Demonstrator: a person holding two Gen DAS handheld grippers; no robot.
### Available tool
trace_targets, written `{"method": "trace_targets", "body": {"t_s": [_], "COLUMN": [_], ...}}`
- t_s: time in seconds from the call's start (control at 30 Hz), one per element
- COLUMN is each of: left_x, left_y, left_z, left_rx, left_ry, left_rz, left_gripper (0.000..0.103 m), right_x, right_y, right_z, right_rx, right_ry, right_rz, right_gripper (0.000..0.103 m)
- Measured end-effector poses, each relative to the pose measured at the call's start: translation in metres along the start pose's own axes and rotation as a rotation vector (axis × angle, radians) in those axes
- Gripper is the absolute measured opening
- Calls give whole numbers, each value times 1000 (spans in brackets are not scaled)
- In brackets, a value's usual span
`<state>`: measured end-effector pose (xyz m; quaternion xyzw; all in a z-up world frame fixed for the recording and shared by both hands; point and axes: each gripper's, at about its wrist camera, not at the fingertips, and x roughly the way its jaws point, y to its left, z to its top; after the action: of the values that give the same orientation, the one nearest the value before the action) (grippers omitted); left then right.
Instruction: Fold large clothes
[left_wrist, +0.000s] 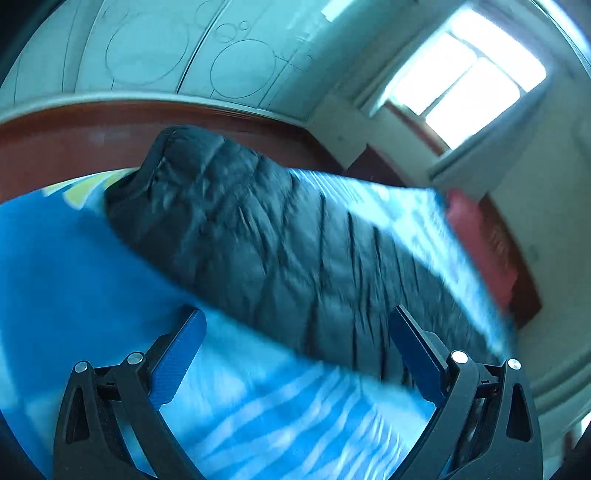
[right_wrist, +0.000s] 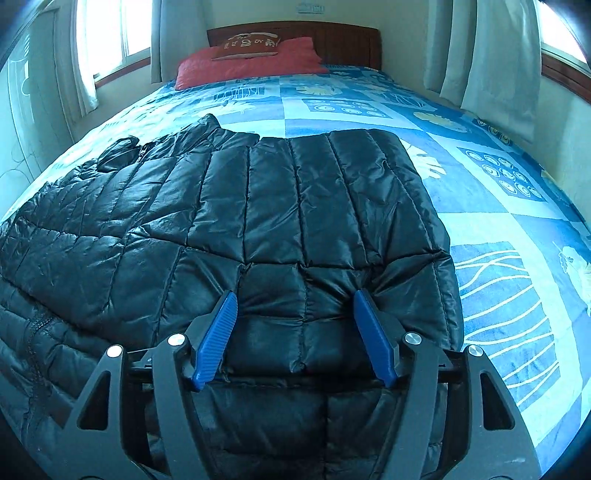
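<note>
A large black quilted puffer jacket (right_wrist: 236, 206) lies spread on the blue patterned bedspread (right_wrist: 495, 229). My right gripper (right_wrist: 295, 299) is open, its blue fingers (right_wrist: 218, 332) pressed down on the near part of the jacket with fabric between them, not clamped. In the blurred, tilted left wrist view the jacket (left_wrist: 251, 236) lies across the bedspread (left_wrist: 74, 280). My left gripper (left_wrist: 295, 317) is open and empty, just short of the jacket's edge.
A red pillow (right_wrist: 255, 62) with a brown cushion (right_wrist: 247, 46) lies at the wooden headboard (right_wrist: 340, 40). White curtains (right_wrist: 491, 55) and windows flank the bed. A dark wooden bed frame (left_wrist: 74, 136) and a pale wall with circle patterns (left_wrist: 147, 48) show in the left wrist view.
</note>
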<state>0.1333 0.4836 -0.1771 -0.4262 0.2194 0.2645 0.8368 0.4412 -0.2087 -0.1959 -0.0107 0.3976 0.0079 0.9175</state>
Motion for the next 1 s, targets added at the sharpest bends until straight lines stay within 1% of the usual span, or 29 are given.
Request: {"method": "trace_targets", "body": {"t_s": [0.03,0.07,0.2,0.23,0.27,0.3,0.37,0.43,0.47,0.5,0.53,0.57,0.6,0.67,0.73,0.77,0.8,0.9,0.97,1.0], "left_x": [2,4,6,5,4,4,1,3,4,7,10,13,11,8,3,-2,-3,-9,-12,-12], "left_y": [3,5,8,8,8,10,22,32,34,35,36,36,35,21,2,-17,-30,-86,-130,-145], "left_z": [5,11,21,23,24,26,30,35,39,41,44,46,46,50,52,53,52,43,27,19], "left_rx": [-12,-15,-42,-44,-46,-55,-105,-163,-174,-169,-163,-166,-164,-111,-47,3,35,156,250,282], "left_ry": [-10,-32,-70,-73,-77,-79,-99,-108,-111,-103,-94,-86,-85,-104,-126,-143,-149,-160,-147,-142], "left_rz": [-12,-8,-24,-17,-2,2,-15,-33,-32,-18,-18,-24,-20,-11,-12,-24,-32,-80,-122,-139], "left_gripper": [98,98,97,91,81,77,61,52,43,36,22,18,16,12,10,10,10,10,10,10], "right_x": [0,0,0,0,0,0,0,0,0,0,0,0,-1,-1,-1,-1,-1,-1,-2,-2], "right_y": [0,0,2,2,2,1,2,2,2,2,2,2,1,1,2,1,1,2,1,0], "right_z": [0,0,0,0,0,0,0,0,0,0,0,0,1,1,1,1,1,0,0,0], "right_rx": [-3,-4,-12,-12,-13,-13,-13,-13,-14,-15,-16,-17,-18,-19,-20,-20,-20,-17,-14,-13], "right_ry": [0,-1,-2,-3,-4,-2,-2,-3,-2,-2,-3,-4,-5,-7,-9,-9,-9,-10,-12,-13], "right_rz": [-1,-2,-13,-14,-15,-13,-13,-13,-13,-15,-16,-18,-19,-22,-23,-24,-23,-21,-18,-15], "right_gripper": [65,65,66,66,66,66,66,66,66,66,66,66,66,66,66,66,66,66,66,66]}}
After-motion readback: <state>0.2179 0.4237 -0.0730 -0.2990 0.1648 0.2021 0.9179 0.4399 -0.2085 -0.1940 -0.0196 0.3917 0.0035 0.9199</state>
